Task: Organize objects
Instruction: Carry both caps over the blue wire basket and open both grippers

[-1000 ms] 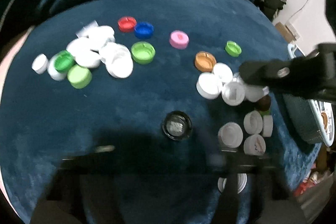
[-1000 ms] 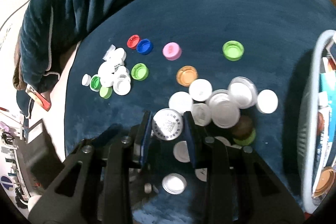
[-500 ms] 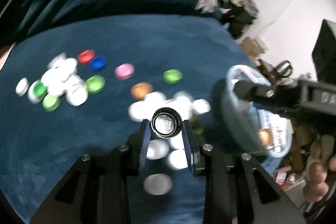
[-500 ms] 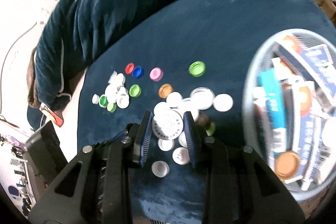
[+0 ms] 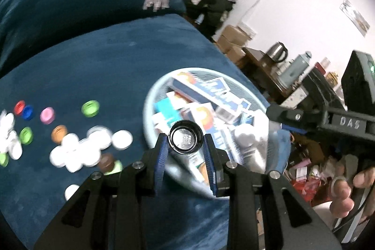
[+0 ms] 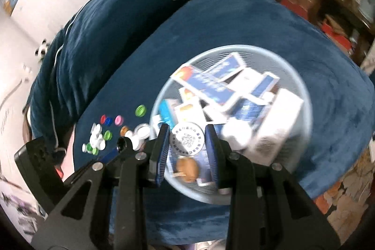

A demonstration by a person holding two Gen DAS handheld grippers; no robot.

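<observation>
Caps (image 5: 186, 140) (image 6: 187, 139) gripped by both tools above basket rim (image 6: 234, 47).

Dim indoor light, heavy motion blur, fisheye-warped dark edges.

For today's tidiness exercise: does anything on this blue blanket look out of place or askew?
Yes. Loose caps lie scattered over the blanket, not gathered. In the basket, boxes are piled crookedly at odd angles. Each gripper's jaws hold one cap: a black cap and a white cap.

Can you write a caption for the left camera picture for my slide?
Left gripper holds a black lid in its jaws above the pale blue basket of boxes.
</observation>
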